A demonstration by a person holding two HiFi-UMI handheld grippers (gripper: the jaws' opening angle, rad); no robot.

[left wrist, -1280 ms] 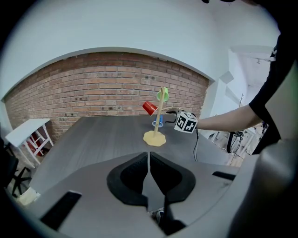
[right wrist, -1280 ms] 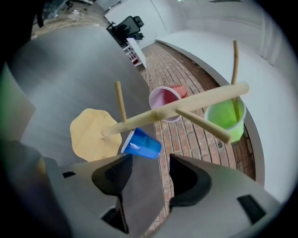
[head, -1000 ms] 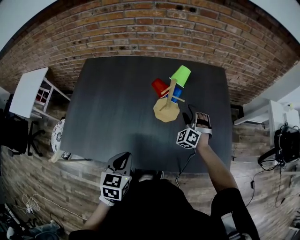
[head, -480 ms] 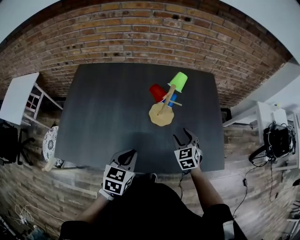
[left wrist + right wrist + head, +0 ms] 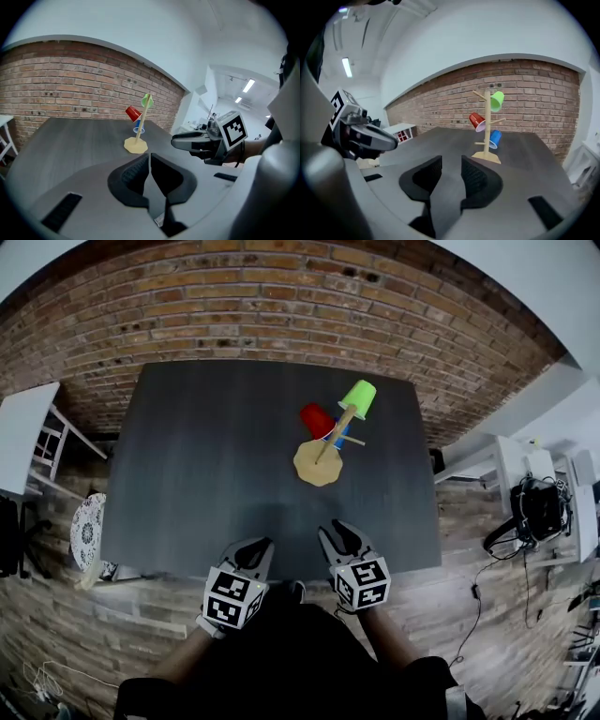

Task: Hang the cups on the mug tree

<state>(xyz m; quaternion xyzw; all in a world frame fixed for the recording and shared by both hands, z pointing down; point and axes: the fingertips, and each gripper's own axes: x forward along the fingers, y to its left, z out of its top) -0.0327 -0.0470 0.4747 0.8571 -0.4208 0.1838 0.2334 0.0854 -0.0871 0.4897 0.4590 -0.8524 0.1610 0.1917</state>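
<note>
A wooden mug tree stands right of the middle of the dark table. A red cup, a green cup and a blue cup hang on it. Both grippers hover side by side at the near edge, well short of the tree. The left gripper is shut, its pads touching with nothing between. The right gripper has just been closing; a narrow gap remains between its pads and nothing is in it. The right gripper view shows the tree ahead with the red cup, green cup and blue cup.
A brick wall runs behind the table. A white shelf unit stands at the left and a white desk with cables at the right. A round patterned thing lies on the floor by the table's left corner.
The right gripper has drawn back from beside the tree's base to the near edge, rolled over, and its jaws have narrowed. The left gripper has barely shifted.
</note>
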